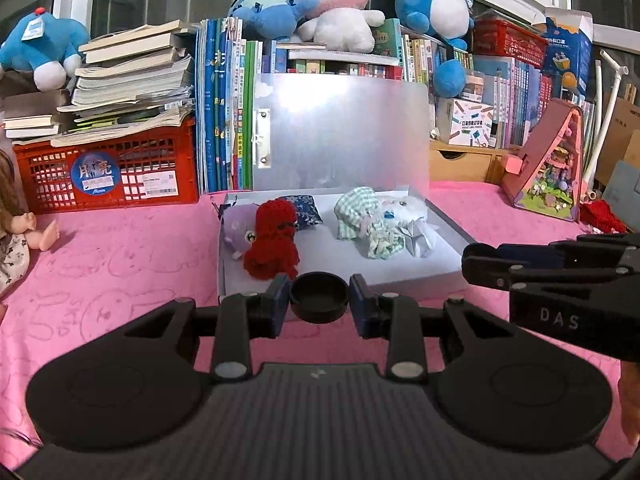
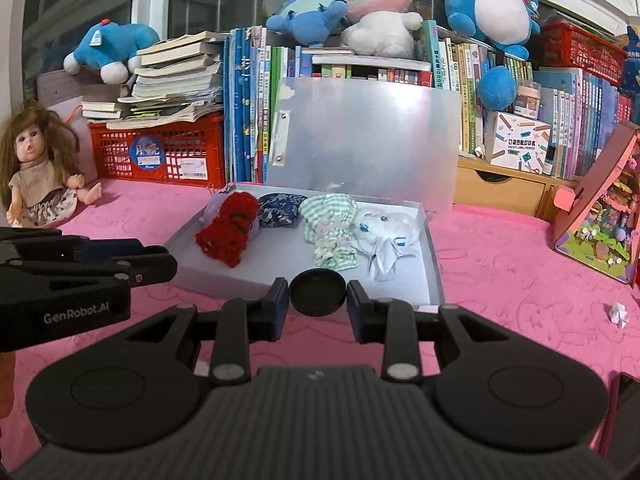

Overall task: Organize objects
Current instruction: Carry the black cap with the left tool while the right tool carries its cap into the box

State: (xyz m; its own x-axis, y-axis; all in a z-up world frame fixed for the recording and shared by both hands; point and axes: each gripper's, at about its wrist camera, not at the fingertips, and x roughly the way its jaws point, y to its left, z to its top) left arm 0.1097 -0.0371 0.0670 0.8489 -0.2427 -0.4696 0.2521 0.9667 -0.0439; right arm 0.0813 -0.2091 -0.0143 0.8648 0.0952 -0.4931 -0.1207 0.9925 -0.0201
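With toys already in the box (image 2: 434, 276), I have a black cap (image 1: 319, 297) clamped in each gripper (image 1: 320, 304) (image 2: 318, 300), not yet stowed.

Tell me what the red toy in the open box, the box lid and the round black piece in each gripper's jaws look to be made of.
Red toy: yarn, probably crocheted, judging by its fuzzy, looped surface. Box lid: frosted translucent plastic, with glare and dim shapes showing through. Round black pieces: likely matte plastic, smooth with a dull sheen and a raised rim, like a cap.
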